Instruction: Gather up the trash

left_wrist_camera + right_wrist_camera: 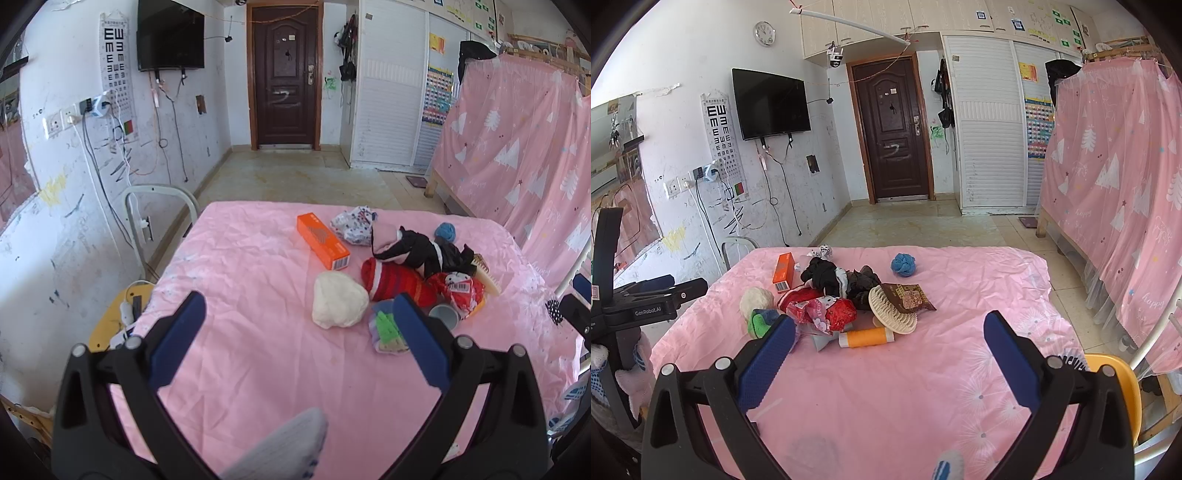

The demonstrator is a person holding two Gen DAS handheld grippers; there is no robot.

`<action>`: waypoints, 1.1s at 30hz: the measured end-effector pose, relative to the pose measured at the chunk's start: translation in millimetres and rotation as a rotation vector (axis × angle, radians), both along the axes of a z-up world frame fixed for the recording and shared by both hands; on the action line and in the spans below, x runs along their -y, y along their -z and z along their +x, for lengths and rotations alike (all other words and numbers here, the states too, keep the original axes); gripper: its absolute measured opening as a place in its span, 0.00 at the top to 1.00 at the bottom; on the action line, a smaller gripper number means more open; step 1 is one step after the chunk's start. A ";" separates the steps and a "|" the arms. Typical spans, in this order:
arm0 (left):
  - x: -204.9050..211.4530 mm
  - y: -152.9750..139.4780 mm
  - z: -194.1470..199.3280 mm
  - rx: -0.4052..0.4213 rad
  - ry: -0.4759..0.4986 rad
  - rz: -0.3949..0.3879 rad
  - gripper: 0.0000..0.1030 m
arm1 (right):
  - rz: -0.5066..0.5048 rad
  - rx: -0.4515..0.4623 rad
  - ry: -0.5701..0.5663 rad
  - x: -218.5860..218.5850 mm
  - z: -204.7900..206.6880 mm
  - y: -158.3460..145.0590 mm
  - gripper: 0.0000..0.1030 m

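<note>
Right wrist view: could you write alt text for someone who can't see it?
An open right gripper hovers over a pink bedsheet with a pile of clutter: an orange box, a blue yarn ball, a brown snack packet.

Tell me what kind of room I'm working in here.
Probably a lived-in bedroom: a pink-sheeted bed strewn with clutter, a white louvred wardrobe, and a black wall-mounted television beside a dark brown door.
</note>
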State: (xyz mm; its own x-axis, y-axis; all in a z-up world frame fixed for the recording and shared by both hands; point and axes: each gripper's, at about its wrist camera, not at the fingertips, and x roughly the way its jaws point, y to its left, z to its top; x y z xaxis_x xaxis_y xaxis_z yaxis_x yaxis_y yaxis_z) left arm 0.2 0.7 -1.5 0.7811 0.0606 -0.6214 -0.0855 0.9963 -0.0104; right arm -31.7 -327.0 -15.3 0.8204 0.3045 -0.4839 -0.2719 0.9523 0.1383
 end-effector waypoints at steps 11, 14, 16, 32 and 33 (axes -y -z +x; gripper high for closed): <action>-0.1 -0.1 0.0 -0.001 0.001 0.000 0.06 | -0.003 0.000 0.000 -0.6 0.2 0.3 0.10; -0.1 0.0 0.0 -0.001 0.000 0.000 0.06 | -0.003 0.000 -0.001 -0.7 0.4 0.6 0.10; 0.0 0.0 0.0 0.000 0.000 0.000 0.06 | -0.002 0.000 -0.001 -0.7 0.1 0.3 0.10; 0.1 0.3 -0.1 -0.002 0.001 0.001 0.06 | -0.007 -0.002 -0.006 -0.2 0.7 1.6 0.10; 0.2 0.3 -0.1 -0.002 0.001 0.001 0.06 | -0.008 -0.002 -0.006 -0.4 0.6 1.6 0.10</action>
State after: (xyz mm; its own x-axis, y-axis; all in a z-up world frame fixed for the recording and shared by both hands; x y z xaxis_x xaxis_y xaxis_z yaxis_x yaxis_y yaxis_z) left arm 0.2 0.5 -1.8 0.7798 0.0609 -0.6230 -0.0849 0.9964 -0.0089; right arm -31.1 -326.6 -16.9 0.8173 0.3061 -0.4882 -0.2777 0.9516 0.1317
